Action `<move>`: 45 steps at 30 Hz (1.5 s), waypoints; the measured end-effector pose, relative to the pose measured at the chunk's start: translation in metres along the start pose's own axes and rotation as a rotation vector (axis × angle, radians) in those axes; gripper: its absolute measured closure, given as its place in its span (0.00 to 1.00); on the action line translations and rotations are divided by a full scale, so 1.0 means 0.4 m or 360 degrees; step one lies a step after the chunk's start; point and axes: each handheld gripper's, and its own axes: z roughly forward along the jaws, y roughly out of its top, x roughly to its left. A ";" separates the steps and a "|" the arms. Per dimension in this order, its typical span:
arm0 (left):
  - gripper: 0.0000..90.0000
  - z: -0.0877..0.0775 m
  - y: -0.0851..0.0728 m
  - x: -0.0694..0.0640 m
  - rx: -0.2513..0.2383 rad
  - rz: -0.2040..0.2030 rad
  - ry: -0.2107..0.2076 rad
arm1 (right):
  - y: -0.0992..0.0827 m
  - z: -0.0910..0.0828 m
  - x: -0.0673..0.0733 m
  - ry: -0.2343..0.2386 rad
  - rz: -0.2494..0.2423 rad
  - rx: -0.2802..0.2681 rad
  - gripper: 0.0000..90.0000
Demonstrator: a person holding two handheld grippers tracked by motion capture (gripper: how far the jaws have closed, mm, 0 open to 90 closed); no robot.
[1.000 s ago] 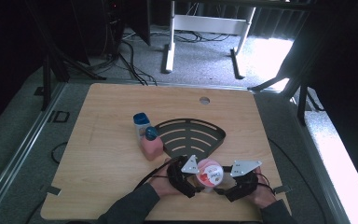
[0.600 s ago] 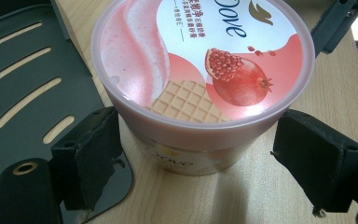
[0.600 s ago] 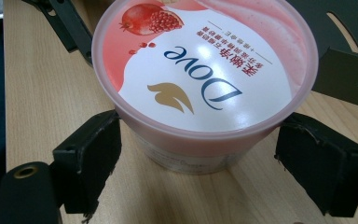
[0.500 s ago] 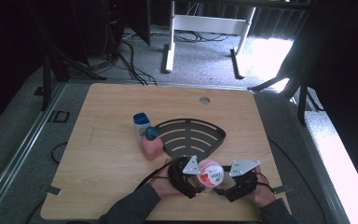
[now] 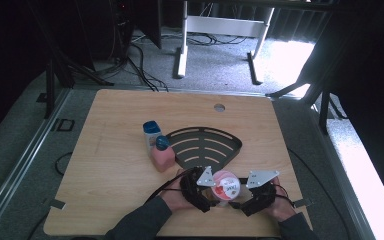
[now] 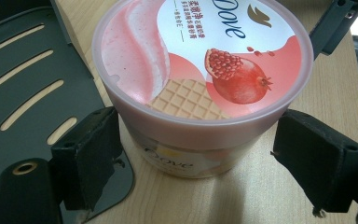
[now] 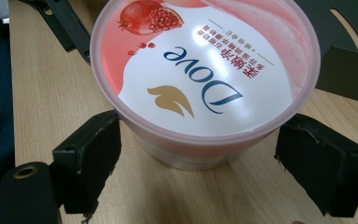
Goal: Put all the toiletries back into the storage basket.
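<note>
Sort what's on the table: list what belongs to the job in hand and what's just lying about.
In the job:
- Dove tub, standing between both grippers
- left gripper, jaws open either side of the tub
- right gripper, jaws open either side of the tub

Lying about:
- black slotted tray
- pink bottle
- blue-capped bottle

Pink Dove tub [image 6: 200, 88] upright on the wooden table [image 6: 340, 93], between the parted gripper [image 6: 200, 179] jaws, beside a slotted dark tray [image 6: 23, 93].

The lid of the pink tub [image 6: 200, 65] says "Dove" in blue letters, with small Chinese writing beside it. "Dove" also stands on the tub's side.
</note>
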 end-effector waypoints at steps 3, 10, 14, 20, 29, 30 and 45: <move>0.17 -0.003 0.002 0.001 -0.0006 -0.0008 -0.0005 | 0.002 -0.002 -0.001 0.0006 0.0003 -0.0006 0.16; 0.17 -0.010 0.008 0.001 -0.0001 0.0002 0.0006 | 0.006 -0.005 -0.005 0.0021 0.0010 -0.0017 0.16; 0.17 -0.014 0.012 0.003 -0.0004 0.0010 0.0013 | 0.009 -0.006 -0.007 0.0025 0.0010 -0.0016 0.16; 0.17 -0.019 0.023 0.008 0.0019 0.0026 0.0028 | 0.018 -0.008 -0.013 0.0023 0.0011 -0.0001 0.16; 0.17 -0.031 0.029 0.018 0.0000 -0.0005 0.0033 | 0.039 -0.018 -0.021 0.0011 -0.0023 -0.0007 0.16; 0.17 -0.032 0.029 0.018 -0.0003 -0.0007 0.0036 | 0.041 -0.019 -0.022 0.0011 -0.0027 -0.0006 0.16; 0.17 -0.051 0.051 0.029 0.0004 -0.0007 0.0073 | 0.075 -0.030 -0.036 0.0007 -0.0069 0.0011 0.16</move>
